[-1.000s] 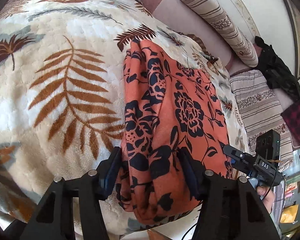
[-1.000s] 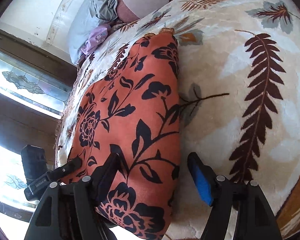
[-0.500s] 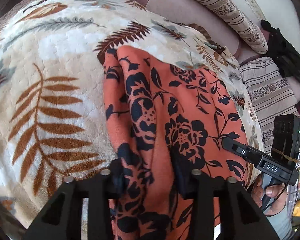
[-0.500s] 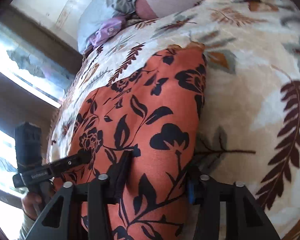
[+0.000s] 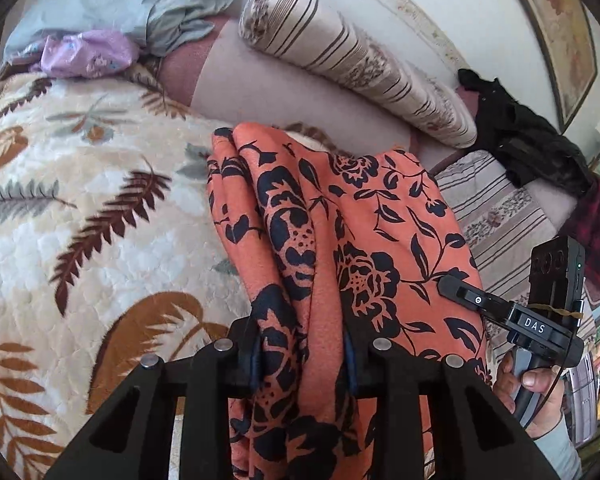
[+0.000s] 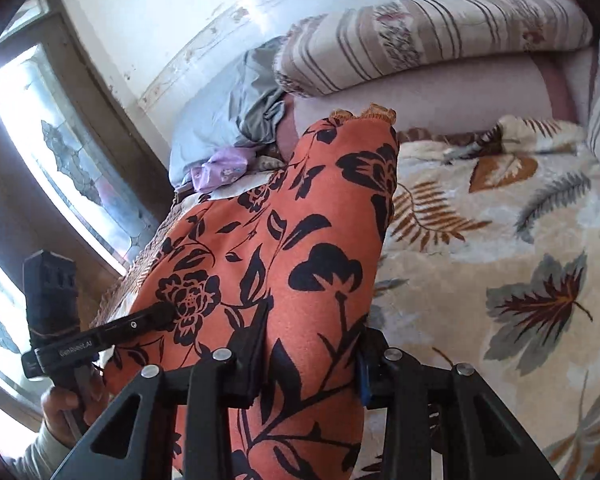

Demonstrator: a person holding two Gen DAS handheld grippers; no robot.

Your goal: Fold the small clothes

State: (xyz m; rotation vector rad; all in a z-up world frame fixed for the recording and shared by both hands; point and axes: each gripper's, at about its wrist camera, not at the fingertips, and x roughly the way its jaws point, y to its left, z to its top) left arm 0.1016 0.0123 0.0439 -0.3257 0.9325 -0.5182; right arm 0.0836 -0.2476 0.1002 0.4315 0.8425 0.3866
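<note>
An orange garment with a black flower print (image 5: 340, 240) is held up off the leaf-patterned blanket (image 5: 80, 220). My left gripper (image 5: 302, 354) is shut on its near left edge, where the cloth bunches in folds. My right gripper (image 6: 312, 356) is shut on its near right edge; the garment (image 6: 300, 240) stretches away from it toward the pillows. Each gripper shows in the other's view: the right one (image 5: 512, 316) at the right side, the left one (image 6: 100, 332) at the left side.
A striped bolster (image 5: 352, 60) and a pink sheet lie at the far side. A grey pillowcase and a lilac cloth (image 5: 88, 52) sit at the far left. Black clothing (image 5: 528, 136) lies at the far right. A window (image 6: 40, 140) is on the left.
Both grippers closed on the garment's near edge and lifted it off the blanket. The views tilted up, so the pillows and wall now show.
</note>
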